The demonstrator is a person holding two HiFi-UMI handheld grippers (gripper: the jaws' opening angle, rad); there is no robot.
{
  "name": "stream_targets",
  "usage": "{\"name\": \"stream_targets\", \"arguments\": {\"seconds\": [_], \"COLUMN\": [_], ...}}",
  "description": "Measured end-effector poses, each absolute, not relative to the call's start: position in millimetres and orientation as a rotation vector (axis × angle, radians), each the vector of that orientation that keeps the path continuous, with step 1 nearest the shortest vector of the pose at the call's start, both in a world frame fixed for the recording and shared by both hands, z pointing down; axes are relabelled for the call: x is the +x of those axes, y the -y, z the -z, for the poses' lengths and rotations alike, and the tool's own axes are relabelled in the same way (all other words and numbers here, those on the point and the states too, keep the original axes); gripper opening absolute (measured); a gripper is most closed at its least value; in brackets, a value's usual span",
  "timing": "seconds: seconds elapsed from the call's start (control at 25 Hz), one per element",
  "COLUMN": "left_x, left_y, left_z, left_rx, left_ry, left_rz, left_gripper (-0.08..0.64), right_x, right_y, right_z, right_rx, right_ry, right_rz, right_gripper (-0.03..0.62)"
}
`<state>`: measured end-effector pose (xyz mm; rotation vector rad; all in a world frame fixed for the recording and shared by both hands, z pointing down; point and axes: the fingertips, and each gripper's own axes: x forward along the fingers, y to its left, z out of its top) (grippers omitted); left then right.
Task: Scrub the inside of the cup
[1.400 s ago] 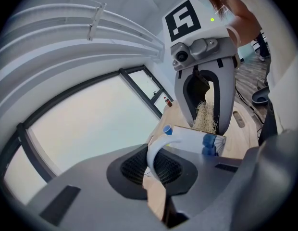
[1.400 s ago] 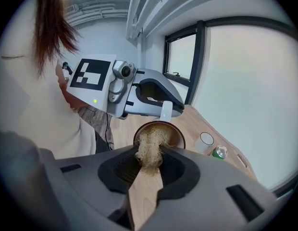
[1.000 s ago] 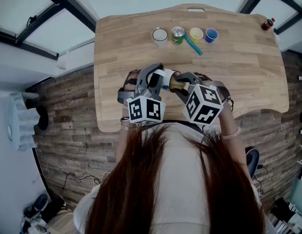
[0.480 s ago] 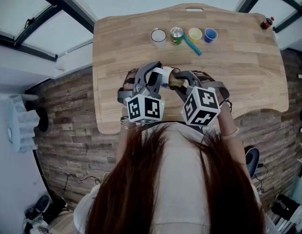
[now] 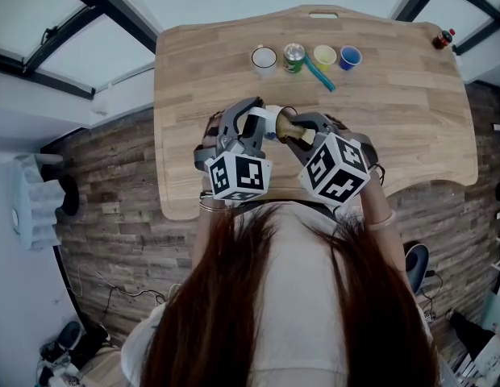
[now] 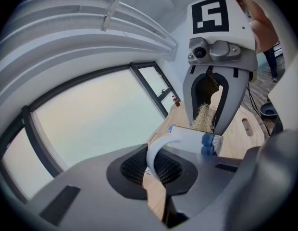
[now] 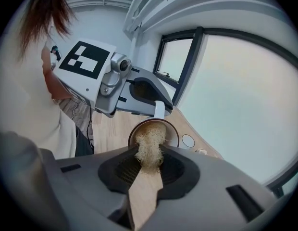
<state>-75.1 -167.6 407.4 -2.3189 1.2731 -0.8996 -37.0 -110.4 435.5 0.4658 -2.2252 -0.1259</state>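
While the left tool pinches the white cup by its handle, tipped sideways over the counter's near edge, the right tool is clamped on a wooden-handled brush whose straw bristles sit in the cup's mouth.

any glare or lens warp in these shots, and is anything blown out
Head view: fisheye bends the table edges, light flat, no hard shadows. Left gripper view: dark round vignette, window washed out pale, near jaws soft. Right gripper view: same vignette and pale window, yet the brush bristles in the cup read clearly.
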Motion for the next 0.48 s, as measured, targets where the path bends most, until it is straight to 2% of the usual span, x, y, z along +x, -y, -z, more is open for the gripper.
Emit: {"name": "stream_targets", "arguments": {"seconds": [0.48], "left_x": [-84.1], "left_y": [167.1], "left_z": [-405.1], "left_rx": [-2.34], "left_ry": [-1.35], "left_rz": [0.867], "left_gripper": [0.029], "right_x": [-39.5], "right_y": [107.3], "right_z": [-425.4], "right_rx": [0.517], "right_ry": [2.258], "right_rz": [0.038], "right_gripper": [0.104]}}
